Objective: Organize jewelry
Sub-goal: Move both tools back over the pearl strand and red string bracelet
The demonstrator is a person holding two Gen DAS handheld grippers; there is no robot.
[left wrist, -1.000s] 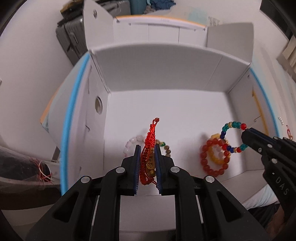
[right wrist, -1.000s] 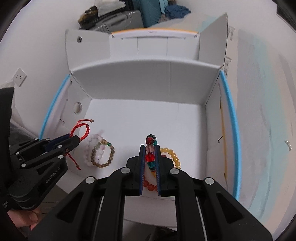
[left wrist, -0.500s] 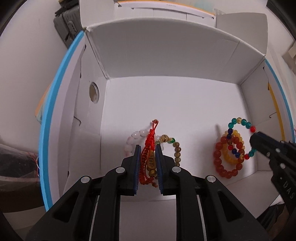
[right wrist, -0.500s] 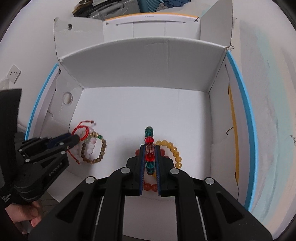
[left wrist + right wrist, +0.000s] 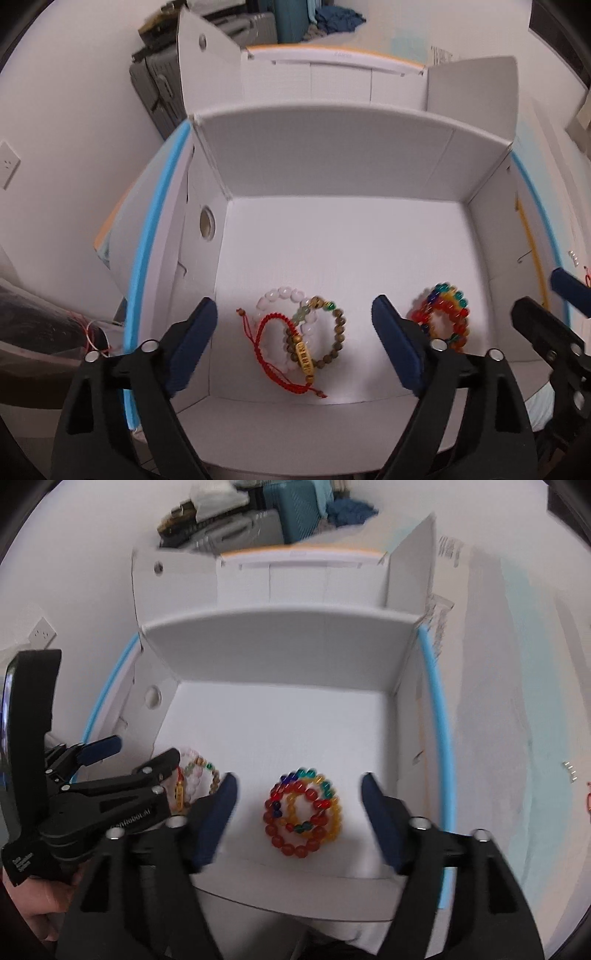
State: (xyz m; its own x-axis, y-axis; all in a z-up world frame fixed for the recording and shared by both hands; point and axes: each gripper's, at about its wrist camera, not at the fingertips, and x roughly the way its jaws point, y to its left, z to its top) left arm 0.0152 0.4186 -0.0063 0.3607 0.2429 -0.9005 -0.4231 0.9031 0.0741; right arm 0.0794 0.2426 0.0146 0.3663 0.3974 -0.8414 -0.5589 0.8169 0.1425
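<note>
A white cardboard box holds two piles of bracelets. On its left floor lies a red cord bracelet with a gold tube bead, over a brown bead bracelet and a pale pink bead bracelet. On the right lies a multicoloured bead bracelet on a red bead bracelet and a yellow one. My left gripper is open above the left pile. My right gripper is open above the right pile. Both are empty.
The box has raised flaps at the back and a blue-edged mat under it. Suitcases and clutter stand behind. A small metal piece lies on the surface at the right.
Both grippers opened and let go: the red cord bracelet dropped onto the left pile, the multicoloured bracelet onto the right pile. Both grippers pulled back a little.
</note>
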